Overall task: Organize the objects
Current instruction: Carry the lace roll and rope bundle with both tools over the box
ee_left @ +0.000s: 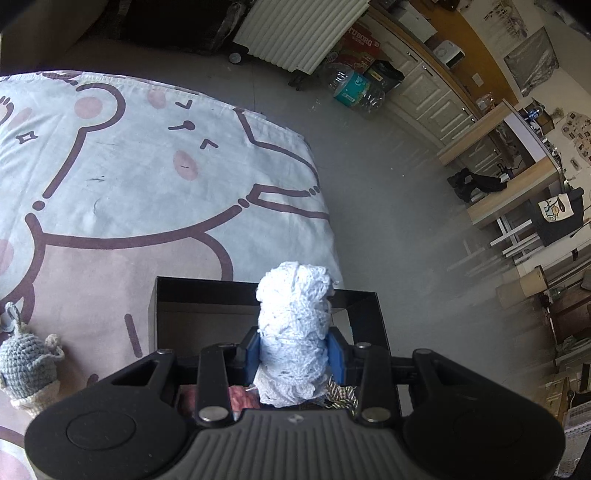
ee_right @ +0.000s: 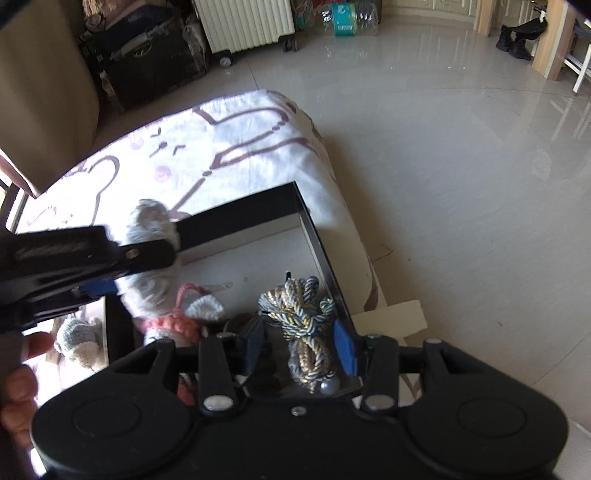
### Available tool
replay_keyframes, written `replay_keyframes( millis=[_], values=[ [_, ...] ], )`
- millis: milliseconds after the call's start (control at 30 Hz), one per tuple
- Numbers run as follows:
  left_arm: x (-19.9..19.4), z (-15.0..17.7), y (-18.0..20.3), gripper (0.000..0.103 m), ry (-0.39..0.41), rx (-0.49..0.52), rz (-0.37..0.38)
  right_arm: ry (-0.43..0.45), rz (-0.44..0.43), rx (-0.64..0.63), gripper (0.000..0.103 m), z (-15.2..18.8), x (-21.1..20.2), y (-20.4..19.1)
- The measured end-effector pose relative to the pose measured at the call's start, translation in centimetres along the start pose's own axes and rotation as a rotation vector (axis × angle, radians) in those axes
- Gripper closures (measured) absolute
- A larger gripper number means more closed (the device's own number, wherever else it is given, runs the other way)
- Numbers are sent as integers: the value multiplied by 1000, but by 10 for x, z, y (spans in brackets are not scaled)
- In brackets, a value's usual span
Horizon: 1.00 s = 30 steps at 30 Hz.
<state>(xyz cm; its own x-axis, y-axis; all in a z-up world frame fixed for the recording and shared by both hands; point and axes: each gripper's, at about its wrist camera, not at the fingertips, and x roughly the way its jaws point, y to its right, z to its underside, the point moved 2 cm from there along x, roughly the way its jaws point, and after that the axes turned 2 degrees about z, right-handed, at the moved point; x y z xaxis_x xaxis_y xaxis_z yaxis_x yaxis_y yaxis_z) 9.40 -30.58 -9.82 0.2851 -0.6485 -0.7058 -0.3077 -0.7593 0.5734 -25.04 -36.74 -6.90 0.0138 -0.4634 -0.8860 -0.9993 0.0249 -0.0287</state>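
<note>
My left gripper (ee_left: pixel 294 356) is shut on a roll of white lace (ee_left: pixel 293 325) and holds it upright over a black open box (ee_left: pixel 364 317) on the bed. In the right wrist view the same gripper and lace roll (ee_right: pixel 153 254) hang over the box's (ee_right: pixel 240 218) left side. My right gripper (ee_right: pixel 301 347) is open above a twisted gold and grey cord (ee_right: pixel 303 325) lying in the box's near right corner; its jaws straddle the cord without touching it. A pink and white crochet toy (ee_right: pixel 177 321) lies in the box.
A grey crochet toy (ee_left: pixel 26 363) lies on the cartoon-print bedsheet (ee_left: pixel 129 177) left of the box; it also shows in the right wrist view (ee_right: pixel 75 339). The bed edge drops to a grey tiled floor (ee_right: pixel 461 166) on the right. A white radiator (ee_left: pixel 295 33) stands beyond.
</note>
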Motion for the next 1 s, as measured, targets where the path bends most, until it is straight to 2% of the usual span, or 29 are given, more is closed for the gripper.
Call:
replay_keyframes(
  millis=[367,667,833,1000],
  values=[
    [42,3,5,64,-55,-100,69,26,29,-3,59,13,-15,-4],
    [84,12,23,64,-89,-137,103,26,45,14,59,13,-18,8],
    [97,10,27,64,-111,-108,78,17,56,-13,59,14,-15,11],
    [106,8,20,65,-165,-137,83,8,62,-4,59,11,-10,16]
  ],
)
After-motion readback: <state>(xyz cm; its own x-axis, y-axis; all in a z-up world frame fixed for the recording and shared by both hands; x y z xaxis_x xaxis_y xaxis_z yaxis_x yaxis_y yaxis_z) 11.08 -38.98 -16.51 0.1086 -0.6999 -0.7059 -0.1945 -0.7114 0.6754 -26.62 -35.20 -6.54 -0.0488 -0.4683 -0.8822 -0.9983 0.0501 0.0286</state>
